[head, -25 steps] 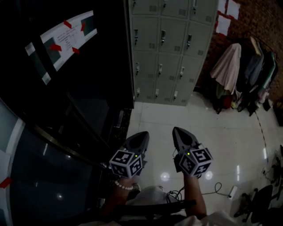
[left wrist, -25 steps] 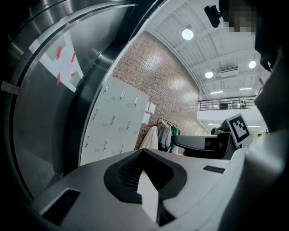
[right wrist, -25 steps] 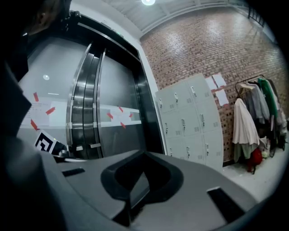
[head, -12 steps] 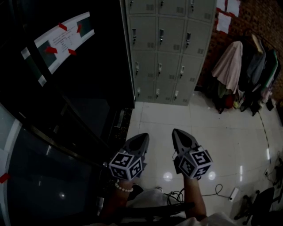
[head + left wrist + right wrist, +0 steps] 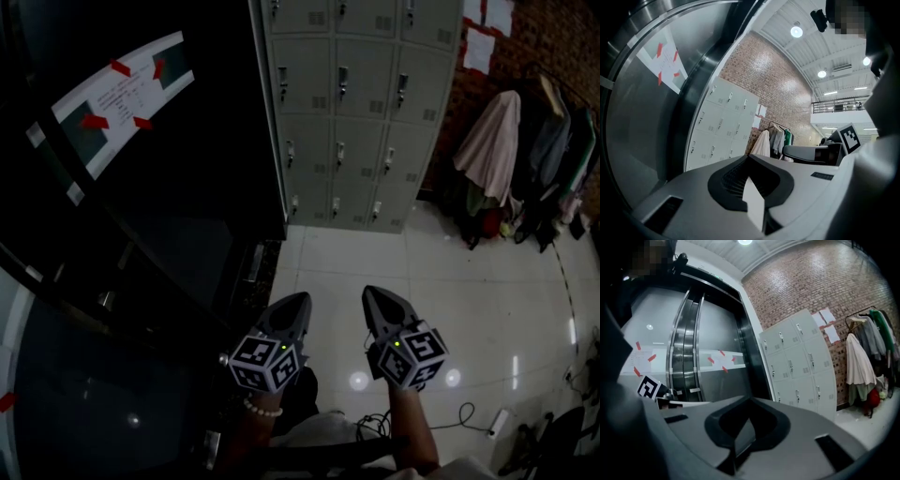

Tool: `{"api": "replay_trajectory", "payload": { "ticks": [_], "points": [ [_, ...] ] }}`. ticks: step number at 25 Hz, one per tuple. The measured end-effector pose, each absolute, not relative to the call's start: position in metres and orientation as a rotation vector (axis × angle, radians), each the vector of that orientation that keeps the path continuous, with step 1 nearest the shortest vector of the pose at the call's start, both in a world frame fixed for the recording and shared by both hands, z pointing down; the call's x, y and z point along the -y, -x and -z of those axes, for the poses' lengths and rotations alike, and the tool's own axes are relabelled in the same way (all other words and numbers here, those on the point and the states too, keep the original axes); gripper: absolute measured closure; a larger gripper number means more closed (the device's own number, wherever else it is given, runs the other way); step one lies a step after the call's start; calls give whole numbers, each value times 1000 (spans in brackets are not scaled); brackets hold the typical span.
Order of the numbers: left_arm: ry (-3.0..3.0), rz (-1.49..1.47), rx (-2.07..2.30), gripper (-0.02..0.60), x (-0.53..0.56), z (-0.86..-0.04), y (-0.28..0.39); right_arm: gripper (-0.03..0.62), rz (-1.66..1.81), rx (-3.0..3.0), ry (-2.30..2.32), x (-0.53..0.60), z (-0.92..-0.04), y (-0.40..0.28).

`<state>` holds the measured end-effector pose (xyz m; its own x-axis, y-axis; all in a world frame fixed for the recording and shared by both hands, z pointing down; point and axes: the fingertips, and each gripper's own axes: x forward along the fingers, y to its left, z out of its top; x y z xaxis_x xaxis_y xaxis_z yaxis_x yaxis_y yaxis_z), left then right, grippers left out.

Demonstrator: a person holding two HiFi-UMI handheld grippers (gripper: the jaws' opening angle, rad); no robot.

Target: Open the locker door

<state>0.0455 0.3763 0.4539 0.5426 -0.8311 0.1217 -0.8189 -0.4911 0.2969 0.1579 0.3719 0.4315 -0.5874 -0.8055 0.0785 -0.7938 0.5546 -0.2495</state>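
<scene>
The floor [image 5: 487,281] is pale glossy tile that throws back spots of ceiling light. A thin cable [image 5: 461,415] trails across it near the person's feet. A brick wall [image 5: 553,37] closes the far side of the room, with sheets of paper [image 5: 480,49] stuck to it. In front of that wall, at the right, hangs a rack of coats [image 5: 520,159]. At the left stands a dark glass partition [image 5: 187,187], with a notice [image 5: 117,98] fixed to it by strips of red tape.

The lockers [image 5: 361,112] form a grey bank between the partition and the coats, set against the brick wall and well ahead of both grippers. Every door in view is shut, each with a small latch, so what the lockers hold cannot be seen.

The left gripper [image 5: 299,302] and the right gripper [image 5: 371,294] are held side by side above the tiles, near each other but apart, both pointing toward the lockers. In each gripper view the jaws are closed together with nothing between them.
</scene>
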Motion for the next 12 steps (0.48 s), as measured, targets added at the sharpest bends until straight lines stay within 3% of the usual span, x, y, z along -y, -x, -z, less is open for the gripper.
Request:
{"api": "replay_trajectory", "payload": {
  "ticks": [12],
  "points": [
    [-2510,112,1347,584,-205,-437,-11,585,324,-2727,1444,-211,-419,-122]
  ]
}}
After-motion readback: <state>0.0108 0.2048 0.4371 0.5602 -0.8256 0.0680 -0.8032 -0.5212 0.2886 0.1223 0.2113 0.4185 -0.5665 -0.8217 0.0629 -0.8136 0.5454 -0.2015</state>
